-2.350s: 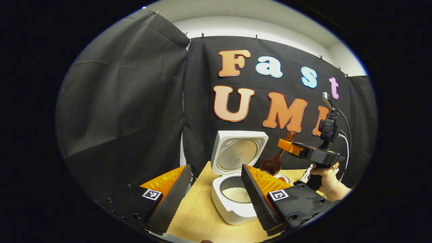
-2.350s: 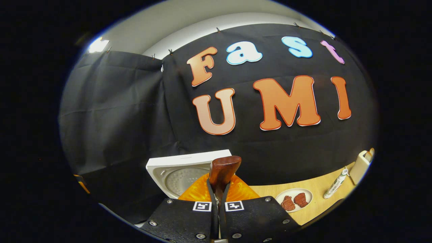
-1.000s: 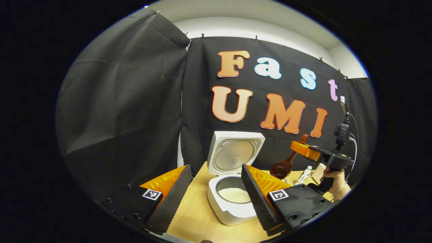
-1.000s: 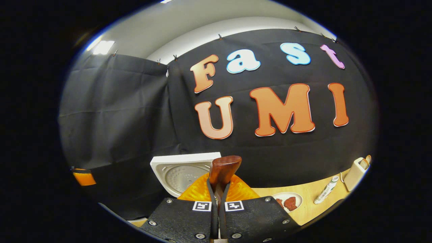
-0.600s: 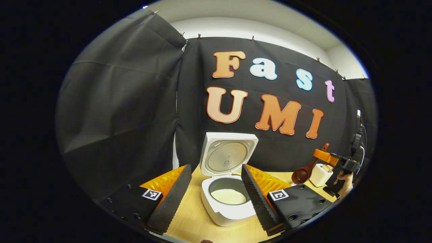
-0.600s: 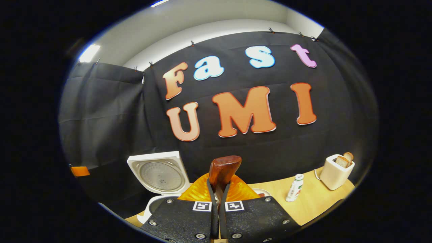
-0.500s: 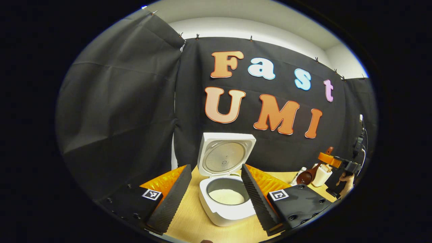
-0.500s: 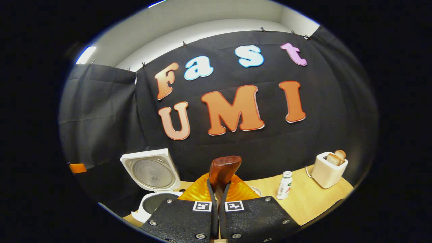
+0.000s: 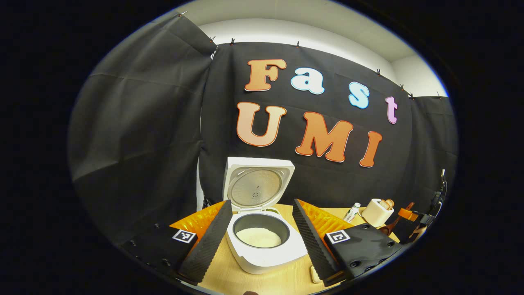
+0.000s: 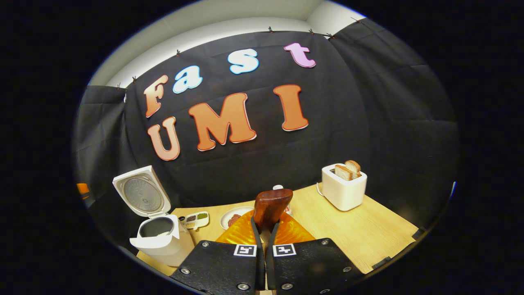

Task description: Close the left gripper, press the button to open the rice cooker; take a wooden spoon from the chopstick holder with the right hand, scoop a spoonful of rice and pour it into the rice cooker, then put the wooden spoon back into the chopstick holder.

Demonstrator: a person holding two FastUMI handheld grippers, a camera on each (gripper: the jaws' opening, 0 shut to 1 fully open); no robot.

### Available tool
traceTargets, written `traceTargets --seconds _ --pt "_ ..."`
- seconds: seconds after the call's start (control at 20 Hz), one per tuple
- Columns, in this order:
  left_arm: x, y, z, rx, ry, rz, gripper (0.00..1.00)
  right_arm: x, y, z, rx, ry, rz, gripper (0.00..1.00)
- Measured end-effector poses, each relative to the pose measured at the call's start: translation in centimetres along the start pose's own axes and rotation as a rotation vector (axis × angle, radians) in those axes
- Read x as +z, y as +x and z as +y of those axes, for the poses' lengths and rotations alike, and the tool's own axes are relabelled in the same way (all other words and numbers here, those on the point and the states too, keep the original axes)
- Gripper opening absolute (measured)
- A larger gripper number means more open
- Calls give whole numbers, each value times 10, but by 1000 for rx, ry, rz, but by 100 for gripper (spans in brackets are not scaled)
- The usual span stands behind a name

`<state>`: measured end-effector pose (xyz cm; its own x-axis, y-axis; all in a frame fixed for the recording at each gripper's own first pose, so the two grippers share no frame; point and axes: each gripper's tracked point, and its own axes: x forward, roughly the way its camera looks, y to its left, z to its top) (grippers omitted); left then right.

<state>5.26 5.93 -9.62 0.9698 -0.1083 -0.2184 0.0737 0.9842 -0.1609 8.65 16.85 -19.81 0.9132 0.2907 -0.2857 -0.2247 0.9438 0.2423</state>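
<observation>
Item: wooden spoon (image 10: 270, 209), clamped by its handle in our right gripper (image 10: 262, 246). Left gripper (image 9: 258, 241) spread apart, idle before the open rice cooker (image 9: 262, 246), rice inside. Return step: we keep the clamp firm and lower upright into the holder, not yet seen.

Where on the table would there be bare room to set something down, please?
Bare wood lies on the table in front of the toaster toward the near right edge. Between the rice cooker and toaster it is crowded: sectioned dish, plate.

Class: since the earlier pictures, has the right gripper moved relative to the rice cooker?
Yes. In the left gripper view, the right gripper with the wooden spoon has moved rightward from the rice cooker.
</observation>
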Motion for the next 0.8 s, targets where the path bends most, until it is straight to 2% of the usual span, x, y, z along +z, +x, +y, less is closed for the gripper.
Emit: traceTargets --seconds 0.3,0.8 --pt "-5 -5 -16 2 30 13 100 -49 -13 -47 -73 53 67 0" --pt "-4 -21 -30 12 60 21 100 -122 3 -66 -90 121 176 1"
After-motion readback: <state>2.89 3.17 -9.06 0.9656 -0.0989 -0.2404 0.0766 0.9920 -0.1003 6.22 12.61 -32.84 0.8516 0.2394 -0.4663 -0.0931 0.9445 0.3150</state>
